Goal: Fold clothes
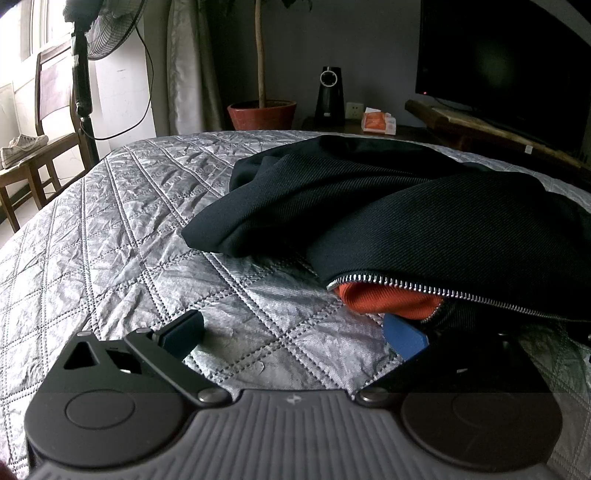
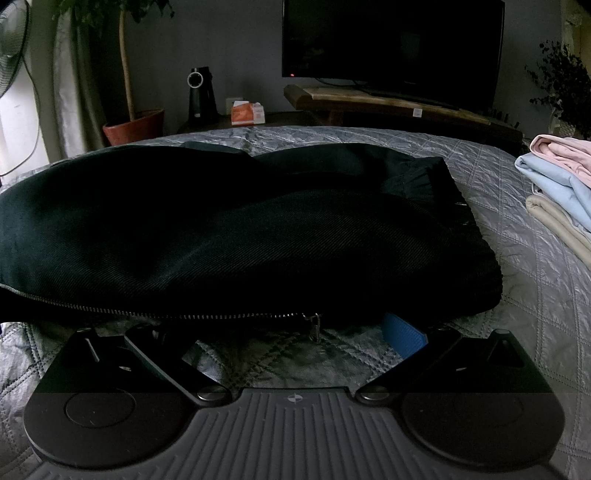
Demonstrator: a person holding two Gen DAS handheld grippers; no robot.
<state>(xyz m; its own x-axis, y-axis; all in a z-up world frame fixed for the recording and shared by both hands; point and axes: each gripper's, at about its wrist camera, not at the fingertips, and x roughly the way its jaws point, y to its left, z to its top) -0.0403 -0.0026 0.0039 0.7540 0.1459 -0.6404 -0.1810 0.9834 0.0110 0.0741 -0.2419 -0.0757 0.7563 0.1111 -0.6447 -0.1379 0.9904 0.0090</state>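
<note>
Left wrist view: a black zip-up jacket [image 1: 388,206] lies bunched on a silver quilted bedspread [image 1: 110,240], filling the middle and right of the scene. Its silver zipper [image 1: 424,286] runs along the near edge, and an orange lining [image 1: 388,299] shows beneath it. The left gripper [image 1: 295,332] sits low over the bedspread with its fingers spread wide and nothing between them. Its left finger rests on bare quilt; the blue pad of its right finger [image 1: 404,338] sits just beside the orange lining, at the jacket's edge. Beyond the bed stand a wooden chair [image 1: 40,147] with a white shoe [image 1: 22,147] on its seat, a standing fan [image 1: 107,29], a potted plant [image 1: 262,114] and a dark television [image 1: 509,62].

Right wrist view: the same jacket [image 2: 240,229] stretches across the bed, with the zipper [image 2: 229,315] along its near hem and the zipper pull [image 2: 314,326] hanging down in the middle. The right gripper [image 2: 295,334] is spread apart, grasping nothing, both fingertips tucked at the hem's edge. A stack of folded clothes [image 2: 561,184] in pink, pale blue and beige lies at the far right of the bedspread [image 2: 517,277], well apart from the jacket.
</note>
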